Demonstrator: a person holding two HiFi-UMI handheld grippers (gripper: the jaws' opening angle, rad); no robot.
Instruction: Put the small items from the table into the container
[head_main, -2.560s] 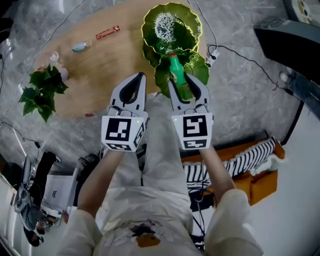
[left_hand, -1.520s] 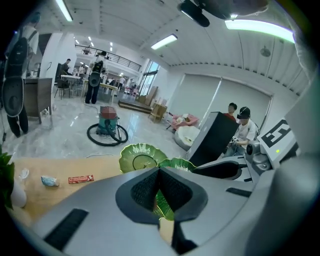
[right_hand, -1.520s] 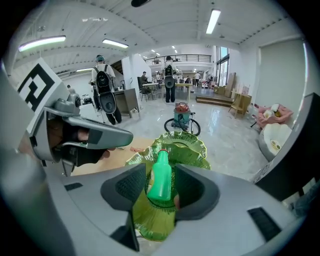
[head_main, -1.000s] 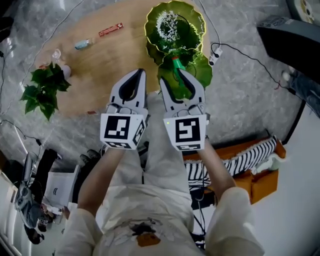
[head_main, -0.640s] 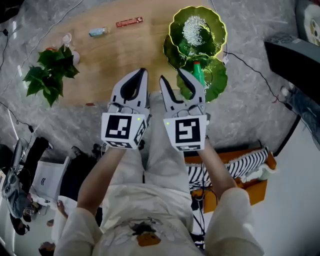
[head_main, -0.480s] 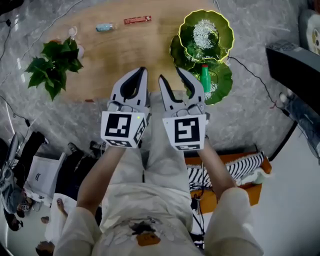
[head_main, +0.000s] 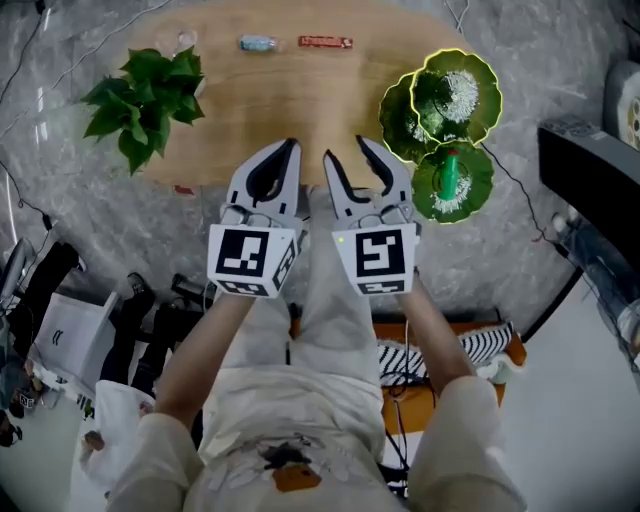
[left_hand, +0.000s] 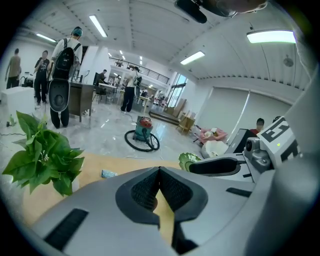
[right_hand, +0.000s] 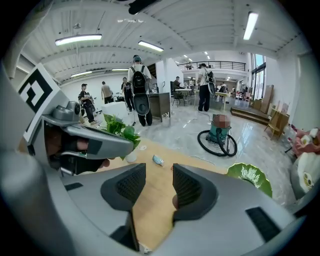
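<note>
Head view, with both gripper views. Compared with the earliest frame, the wooden table (head_main: 300, 110) now lies square ahead of me. The green leaf-shaped container (head_main: 478, 188) sits to the right of both grippers rather than under the right one. The right gripper (head_main: 345, 150), which then pinched the green bottle (head_main: 450, 175), now stands spread with only bare tabletop between its jaws. The left gripper (head_main: 290, 145) is pressed together at the tips, as before, with nothing in it.

The bottle lies in the container's near lobe. It is a slim, bright green bottle, resting on pale speckling. Its long axis runs away from me, narrow end toward the far lobes.

At the table's far edge, well apart from the container, lie a red bar (head_main: 325, 42) and a pale blue packet (head_main: 258, 43).
</note>
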